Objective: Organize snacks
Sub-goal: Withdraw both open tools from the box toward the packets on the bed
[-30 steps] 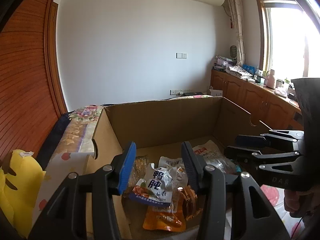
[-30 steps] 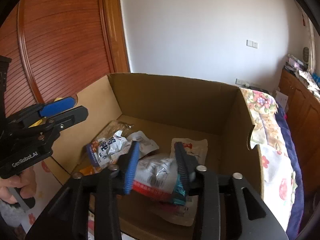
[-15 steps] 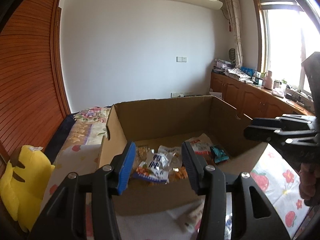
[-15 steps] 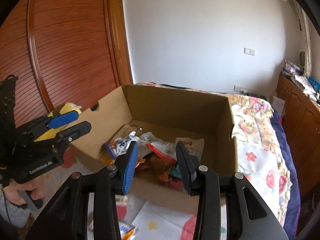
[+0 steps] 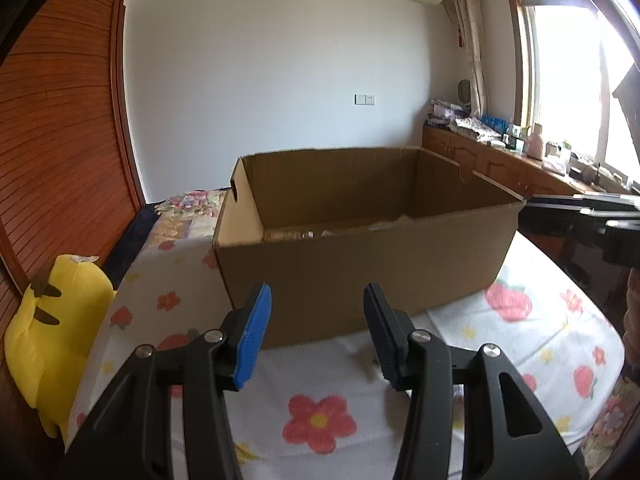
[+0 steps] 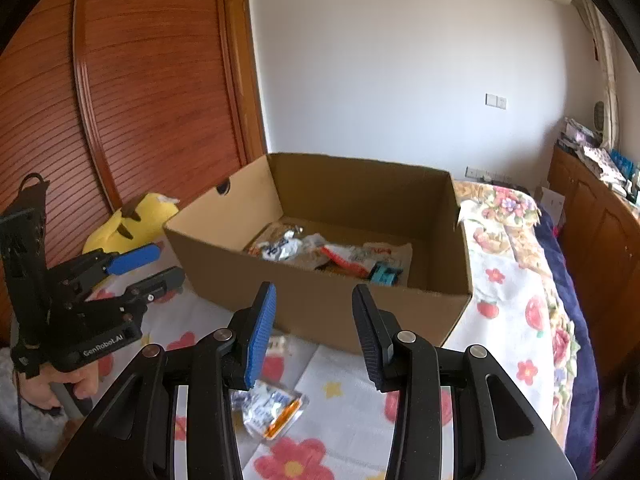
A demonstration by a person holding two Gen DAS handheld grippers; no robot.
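An open cardboard box (image 5: 360,272) (image 6: 424,308) stands on the flowered bedcover. In the right wrist view several snack packets (image 6: 332,252) lie inside it. Another clear snack packet (image 6: 272,404) lies on the cover in front of the box, below my right gripper (image 6: 314,328), which is open and empty. My left gripper (image 5: 318,328) is open and empty, in front of the box's near wall; it also shows in the right wrist view (image 6: 148,266) to the left of the box. The right gripper's side shows at the edge of the left wrist view (image 5: 580,208).
A yellow plush toy (image 5: 44,320) (image 6: 128,220) lies left of the box against the wooden sliding doors (image 6: 120,100). A wooden cabinet (image 5: 500,164) with clutter runs under the window at the right. The bedcover (image 5: 540,340) stretches around the box.
Both grippers have pulled back out of the box and away from it. The right gripper let go of a silver snack packet, which stayed in the box.
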